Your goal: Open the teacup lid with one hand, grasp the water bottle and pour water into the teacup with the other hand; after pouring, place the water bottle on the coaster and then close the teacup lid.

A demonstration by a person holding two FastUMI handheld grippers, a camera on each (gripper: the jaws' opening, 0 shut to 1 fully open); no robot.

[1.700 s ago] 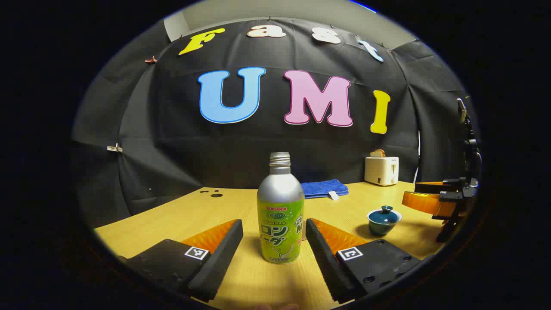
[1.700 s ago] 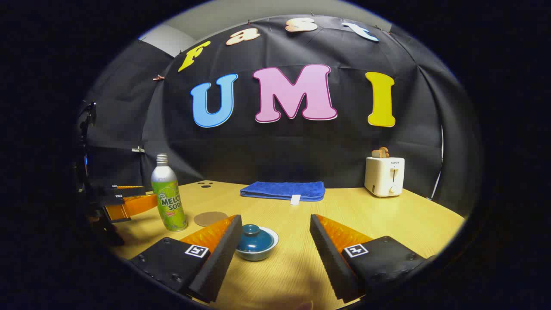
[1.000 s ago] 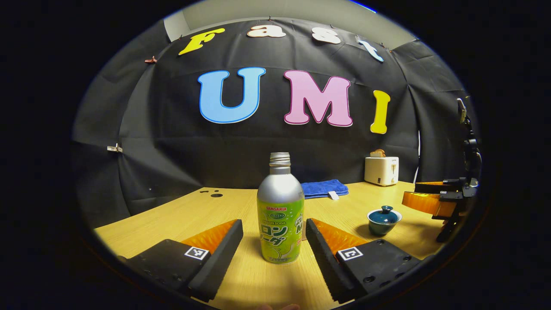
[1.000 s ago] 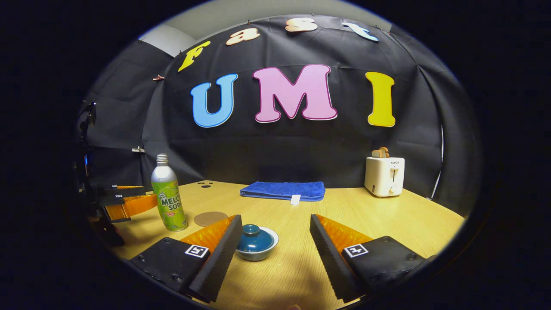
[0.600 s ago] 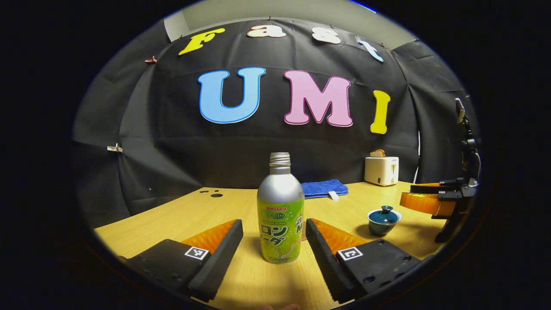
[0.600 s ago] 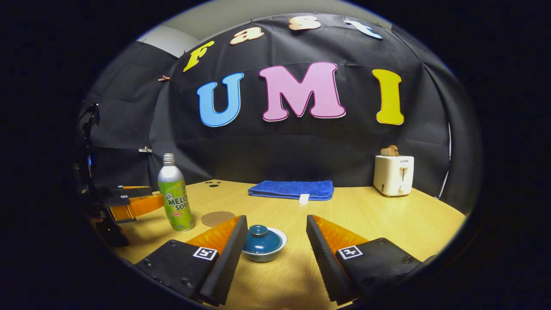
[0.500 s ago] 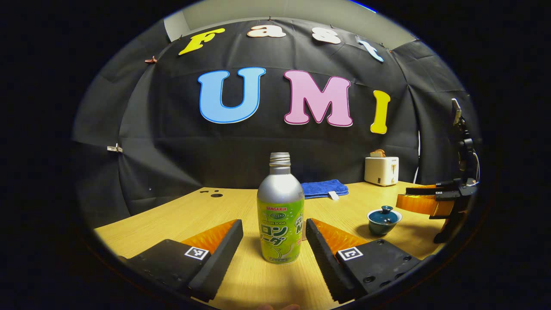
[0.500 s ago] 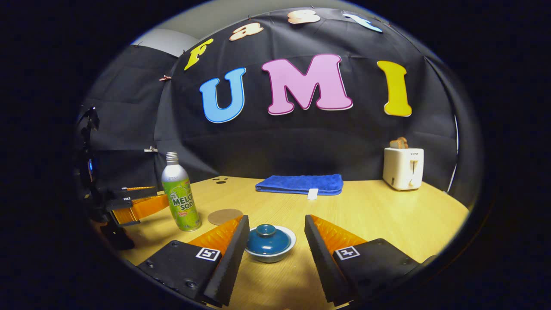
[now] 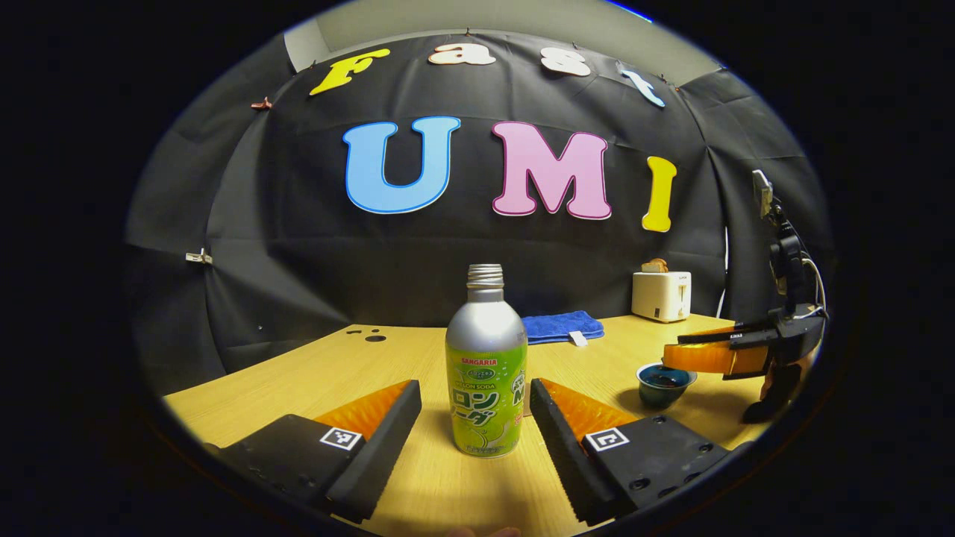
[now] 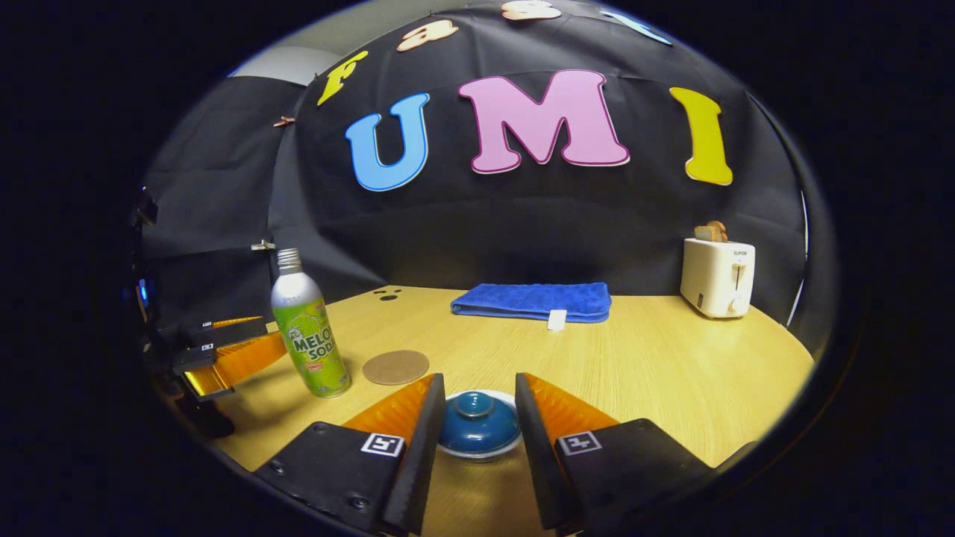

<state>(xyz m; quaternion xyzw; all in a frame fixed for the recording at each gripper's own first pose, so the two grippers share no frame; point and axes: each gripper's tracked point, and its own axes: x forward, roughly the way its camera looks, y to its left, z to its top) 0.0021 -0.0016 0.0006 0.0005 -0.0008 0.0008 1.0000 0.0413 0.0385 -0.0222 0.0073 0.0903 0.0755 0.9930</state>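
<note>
The silver and green water bottle point(image 9: 485, 373) stands upright with no cap, between the spread fingers of my open left gripper point(image 9: 474, 388), touching neither. In the right gripper view the bottle point(image 10: 310, 335) stands at the left, with the left gripper point(image 10: 257, 343) beside it and a round brown coaster point(image 10: 395, 367) to its right. The teal teacup point(image 9: 660, 384) sits at the right in the left gripper view, the right gripper point(image 9: 686, 354) lowered over its top. My right gripper point(image 10: 479, 382) flanks the teal lid point(image 10: 477, 424), its fingers narrowed, with gaps beside the knob.
A folded blue towel point(image 10: 533, 300) lies at the back of the wooden table point(image 10: 671, 373). A white toaster point(image 10: 718, 277) with bread in it stands at the back right. Small dark holes point(image 9: 369, 335) mark the table's far left.
My right gripper has moved forward and down over the teacup and its fingers have narrowed around the lid. The left gripper and the bottle have stayed still.
</note>
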